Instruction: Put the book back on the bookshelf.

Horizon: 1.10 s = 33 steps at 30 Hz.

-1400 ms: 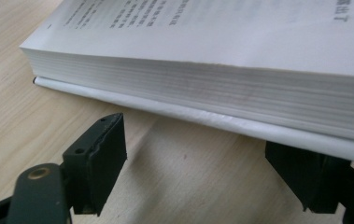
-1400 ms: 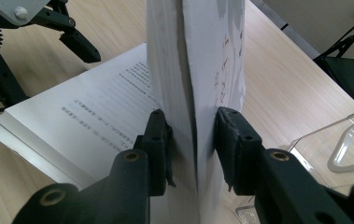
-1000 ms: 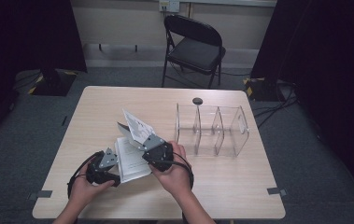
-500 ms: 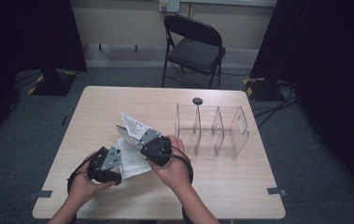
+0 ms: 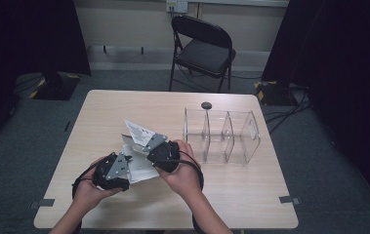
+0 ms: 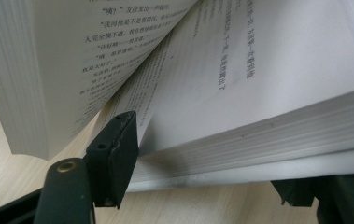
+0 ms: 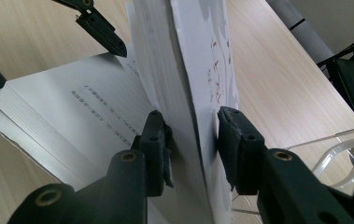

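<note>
**Open book held by both grippers near the table's front**

The right gripper (image 7: 191,140) has its jaws closed part-way on a raised sheaf of pages with the cover, one jaw on each face, pressing the paper. The left gripper (image 6: 207,163) stands with its jaws wide apart around the lower, flat half of the book (image 5: 136,146); one jaw rests on the printed page by the gutter, the other sits beyond the page block's edge, gripping nothing.

The book lies open on the wooden table (image 5: 251,195), left of a clear divided organizer (image 5: 221,134). A small dark disc (image 5: 206,105) sits behind that organizer. A black folding chair (image 5: 202,48) stands beyond the table.
</note>
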Each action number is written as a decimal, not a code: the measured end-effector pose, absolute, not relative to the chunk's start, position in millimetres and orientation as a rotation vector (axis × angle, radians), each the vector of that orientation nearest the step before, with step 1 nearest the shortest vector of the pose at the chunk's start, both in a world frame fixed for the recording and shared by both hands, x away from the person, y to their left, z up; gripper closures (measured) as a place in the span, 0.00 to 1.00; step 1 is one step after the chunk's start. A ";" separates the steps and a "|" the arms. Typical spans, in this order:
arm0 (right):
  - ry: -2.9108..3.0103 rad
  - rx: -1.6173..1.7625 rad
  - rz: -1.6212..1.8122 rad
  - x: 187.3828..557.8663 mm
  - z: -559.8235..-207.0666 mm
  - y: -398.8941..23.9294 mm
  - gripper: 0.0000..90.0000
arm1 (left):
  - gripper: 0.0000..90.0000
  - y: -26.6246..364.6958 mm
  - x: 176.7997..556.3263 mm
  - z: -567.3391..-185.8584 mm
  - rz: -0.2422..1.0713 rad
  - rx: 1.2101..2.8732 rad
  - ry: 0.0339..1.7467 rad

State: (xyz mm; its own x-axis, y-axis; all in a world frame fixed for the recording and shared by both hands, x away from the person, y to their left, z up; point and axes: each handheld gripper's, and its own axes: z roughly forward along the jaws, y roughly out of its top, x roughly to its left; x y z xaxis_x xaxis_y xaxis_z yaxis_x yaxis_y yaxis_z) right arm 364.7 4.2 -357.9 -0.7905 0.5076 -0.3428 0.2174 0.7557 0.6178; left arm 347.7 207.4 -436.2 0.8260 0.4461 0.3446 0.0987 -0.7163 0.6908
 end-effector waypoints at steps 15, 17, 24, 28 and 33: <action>2.475 0.484 0.802 366.2 -354.9 6.6 0.65 | 0.51 201.4 341.5 -425.8 0.689 2.362 0.330; 2.478 0.483 0.806 366.3 -355.0 6.5 0.64 | 0.52 200.4 341.5 -424.1 0.685 2.369 0.335; 2.502 0.499 0.849 367.6 -356.6 5.4 0.45 | 0.57 199.3 340.6 -416.2 0.701 2.397 0.337; 2.481 0.512 0.914 367.8 -352.3 -2.9 0.33 | 0.59 200.5 340.0 -412.4 0.701 2.406 0.323; 2.428 0.613 0.997 363.2 -339.1 -25.4 0.31 | 0.63 207.1 341.9 -405.9 0.696 2.409 0.332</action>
State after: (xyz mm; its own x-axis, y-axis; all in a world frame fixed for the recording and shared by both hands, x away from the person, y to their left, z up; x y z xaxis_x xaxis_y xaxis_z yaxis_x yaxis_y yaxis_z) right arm 363.2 -25.4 -339.1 -0.8037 0.5492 -0.2291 0.2297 0.6414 0.7320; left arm 341.9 207.1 -405.9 0.8308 0.3859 0.4011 0.0694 -0.7868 0.6132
